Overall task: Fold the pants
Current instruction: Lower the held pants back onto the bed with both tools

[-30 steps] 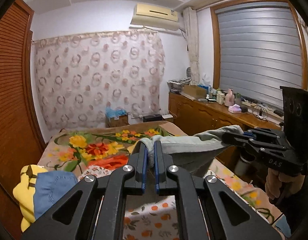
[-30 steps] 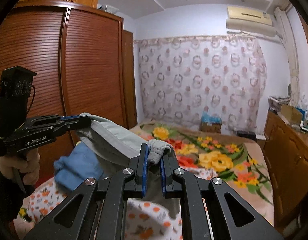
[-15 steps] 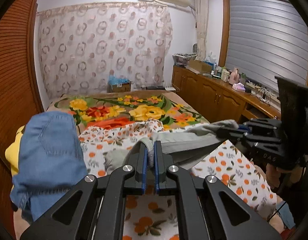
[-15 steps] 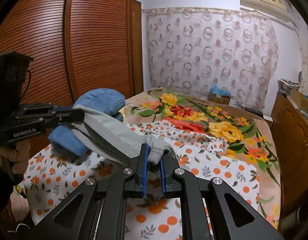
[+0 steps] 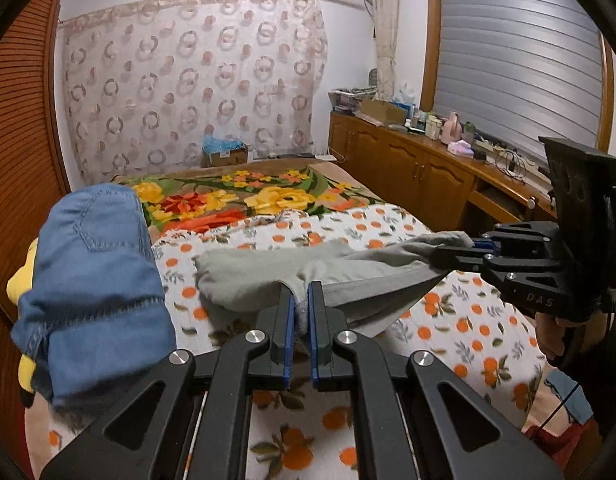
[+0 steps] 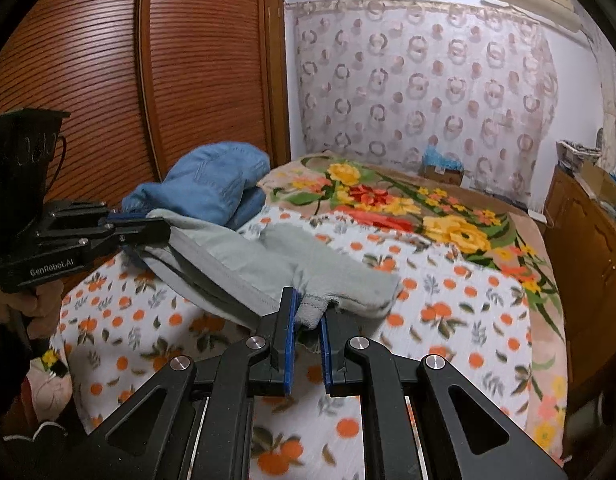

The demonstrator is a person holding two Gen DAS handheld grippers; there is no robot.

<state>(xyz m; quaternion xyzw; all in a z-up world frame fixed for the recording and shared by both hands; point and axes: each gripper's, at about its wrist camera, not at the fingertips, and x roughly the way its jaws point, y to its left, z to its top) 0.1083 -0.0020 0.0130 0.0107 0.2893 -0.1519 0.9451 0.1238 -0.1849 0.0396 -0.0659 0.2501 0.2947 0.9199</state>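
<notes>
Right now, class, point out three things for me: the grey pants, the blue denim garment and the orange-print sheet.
grey pants (image 5: 244, 280): left wrist view, on the flat part lying on the bed.
blue denim garment (image 5: 96, 272): left wrist view, on its broad front panel.
orange-print sheet (image 6: 460, 300): right wrist view, on a bare patch beside the pants.

Your grey pants (image 5: 268, 276), partly down on the bed.

You see them soft and pale grey, stretched sideways; the far part rests on the orange-print sheet (image 5: 388, 224), the near edge lifted.
</notes>
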